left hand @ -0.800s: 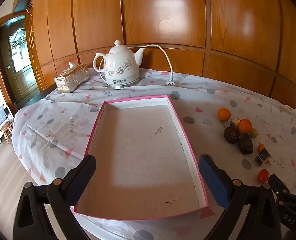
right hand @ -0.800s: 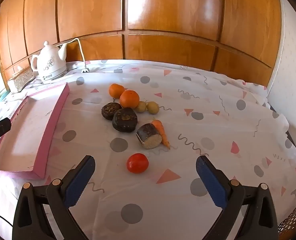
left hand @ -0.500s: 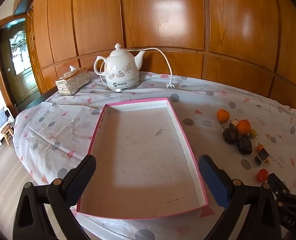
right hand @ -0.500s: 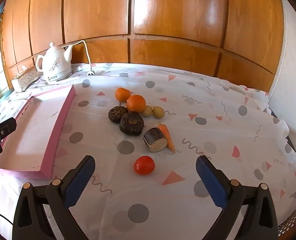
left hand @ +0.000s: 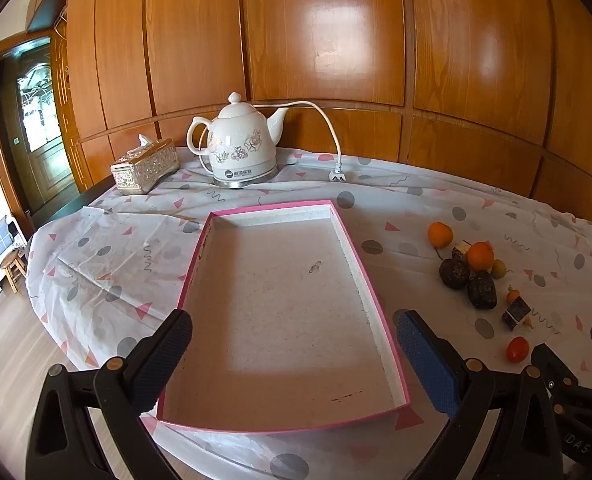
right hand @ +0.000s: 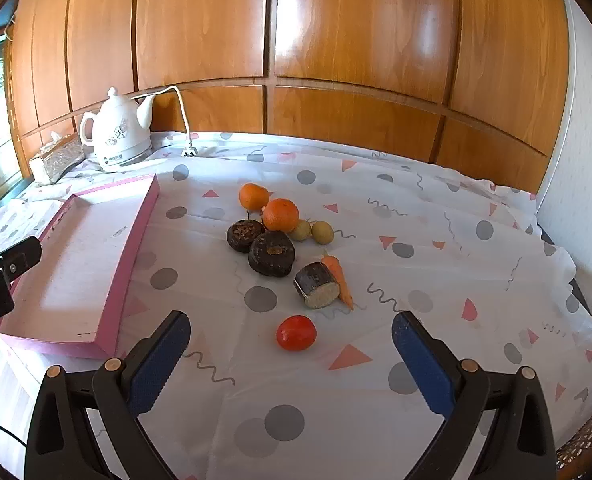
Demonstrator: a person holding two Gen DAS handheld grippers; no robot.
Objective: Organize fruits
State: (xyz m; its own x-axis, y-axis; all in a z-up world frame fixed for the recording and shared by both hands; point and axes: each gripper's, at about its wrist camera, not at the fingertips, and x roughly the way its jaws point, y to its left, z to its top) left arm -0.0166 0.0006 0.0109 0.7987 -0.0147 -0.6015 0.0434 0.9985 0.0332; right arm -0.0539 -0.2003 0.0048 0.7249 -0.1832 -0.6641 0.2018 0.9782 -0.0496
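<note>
A shallow pink-rimmed box (left hand: 363,276) (right hand: 136,236) lies empty on the patterned tablecloth. My left gripper (left hand: 294,344) hangs open over its near end, holding nothing. To the box's right sits a cluster of produce: two oranges (right hand: 280,214) (left hand: 480,256), two dark round fruits (right hand: 272,253), two small yellow-green fruits (right hand: 321,232), a cut dark-skinned piece (right hand: 317,285) beside a small carrot (right hand: 339,276), and a red tomato (right hand: 296,333) (left hand: 517,349) nearest me. My right gripper (right hand: 290,344) stands open just in front of the tomato, apart from it.
A white electric kettle (left hand: 242,148) (right hand: 116,136) with a loose cord and plug (left hand: 337,176) stands at the back, a silver tissue box (left hand: 144,164) to its left. Wood panelling runs behind the table. A doorway (left hand: 36,128) and floor lie far left.
Both grippers have tilted or drawn back a little, so the box, kettle and fruit sit lower in the views. Nothing on the table has moved and both grippers stay open.
</note>
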